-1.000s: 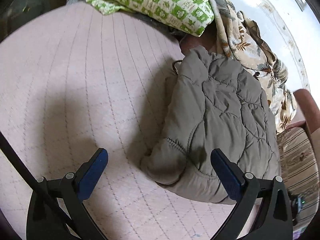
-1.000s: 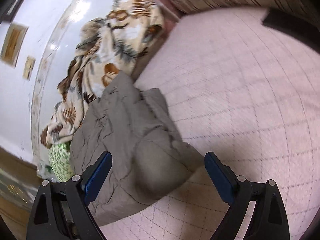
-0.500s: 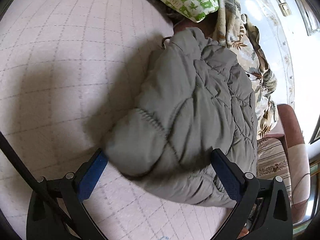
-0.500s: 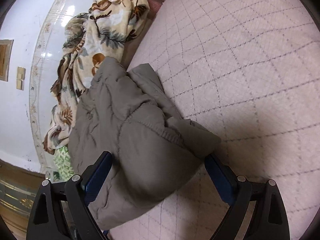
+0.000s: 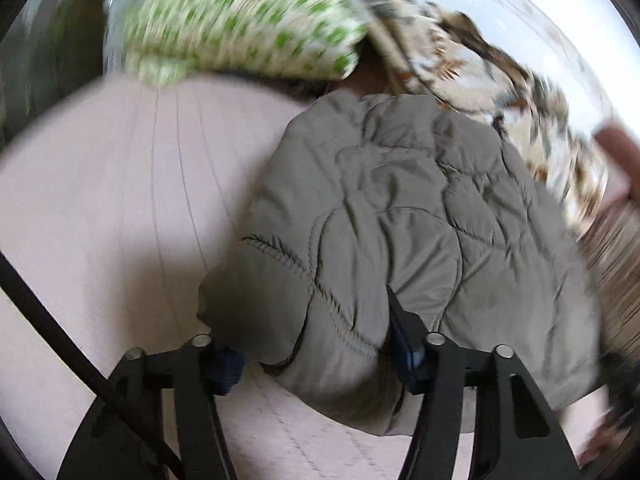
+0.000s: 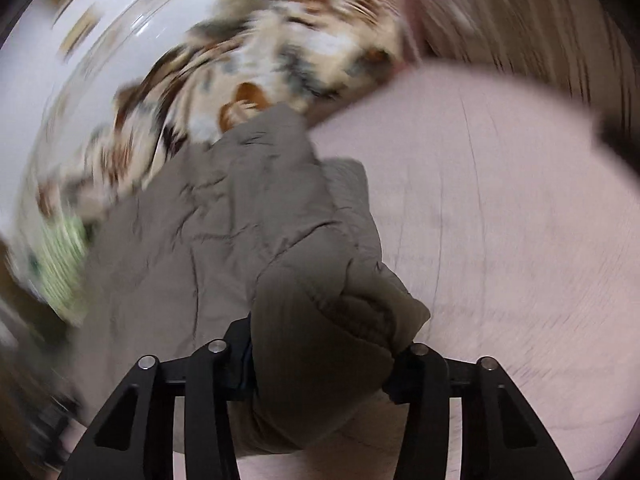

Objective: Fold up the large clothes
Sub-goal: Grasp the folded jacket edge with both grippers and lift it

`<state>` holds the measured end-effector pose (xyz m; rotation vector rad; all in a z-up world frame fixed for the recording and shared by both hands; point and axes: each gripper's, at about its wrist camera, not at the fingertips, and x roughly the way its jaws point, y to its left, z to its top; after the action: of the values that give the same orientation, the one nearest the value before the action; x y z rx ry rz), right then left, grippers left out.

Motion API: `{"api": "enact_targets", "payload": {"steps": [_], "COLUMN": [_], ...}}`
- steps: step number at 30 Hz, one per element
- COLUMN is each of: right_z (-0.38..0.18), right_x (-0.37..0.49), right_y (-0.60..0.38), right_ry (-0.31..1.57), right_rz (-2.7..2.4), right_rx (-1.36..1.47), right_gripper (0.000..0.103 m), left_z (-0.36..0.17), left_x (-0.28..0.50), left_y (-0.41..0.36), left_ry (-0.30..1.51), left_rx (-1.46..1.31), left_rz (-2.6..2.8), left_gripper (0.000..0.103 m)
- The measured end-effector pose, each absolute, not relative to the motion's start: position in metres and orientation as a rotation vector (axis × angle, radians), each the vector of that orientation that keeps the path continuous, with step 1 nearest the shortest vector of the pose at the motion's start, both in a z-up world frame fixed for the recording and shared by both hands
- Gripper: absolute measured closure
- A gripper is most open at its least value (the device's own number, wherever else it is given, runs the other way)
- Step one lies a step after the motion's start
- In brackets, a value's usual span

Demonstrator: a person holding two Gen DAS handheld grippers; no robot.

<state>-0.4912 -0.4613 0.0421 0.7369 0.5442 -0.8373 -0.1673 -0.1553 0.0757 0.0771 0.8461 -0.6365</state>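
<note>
Now-closed grippers' (image 5: 316, 344) pads buried in jacket (image 5: 400, 220)

No text, label, brand or number can be read on anything here.

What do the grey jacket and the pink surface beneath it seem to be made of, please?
The grey jacket looks like padded synthetic shell fabric, matte with a faint sheen: puffy stitched quilting and fine creases suggest it. Both the left gripper and right gripper dent it easily. The pink surface appears to be a quilted cloth cover, given its stitched grid lines.
</note>
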Motion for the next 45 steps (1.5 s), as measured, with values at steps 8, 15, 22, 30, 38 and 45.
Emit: {"api": "enact_targets", "payload": {"steps": [8, 15, 22, 30, 38, 45], "right_z": [0.065, 0.084, 0.115, 0.127, 0.130, 0.120], "right_x": [-0.470, -0.459, -0.464, -0.477, -0.517, -0.547], "right_y": [-0.436, -0.416, -0.390, -0.364, -0.329, -0.302], "right_ry": [0.626, 0.612, 0.515, 0.506, 0.497, 0.505], "right_rz": [-0.909, -0.936, -0.962, -0.942, -0.934, -0.938], "right_rx": [0.415, 0.229, 0.079, 0.022, 0.040, 0.055], "right_gripper": [0.058, 0.059, 0.060, 0.061, 0.061, 0.061], "left_z": [0.090, 0.106, 0.136, 0.148, 0.150, 0.136], "left_x": [-0.184, -0.198, -0.219, -0.234, -0.276, -0.310], "left_y": [-0.163, -0.166, -0.153, -0.131, -0.089, -0.060], "left_ry": [0.682, 0.551, 0.384, 0.368, 0.365, 0.398], "left_rx": [0.253, 0.307, 0.304, 0.297, 0.286, 0.298], "left_rz": [-0.603, -0.561, -0.520, -0.532, -0.547, -0.542], "left_gripper": [0.048, 0.049, 0.050, 0.050, 0.050, 0.049]}}
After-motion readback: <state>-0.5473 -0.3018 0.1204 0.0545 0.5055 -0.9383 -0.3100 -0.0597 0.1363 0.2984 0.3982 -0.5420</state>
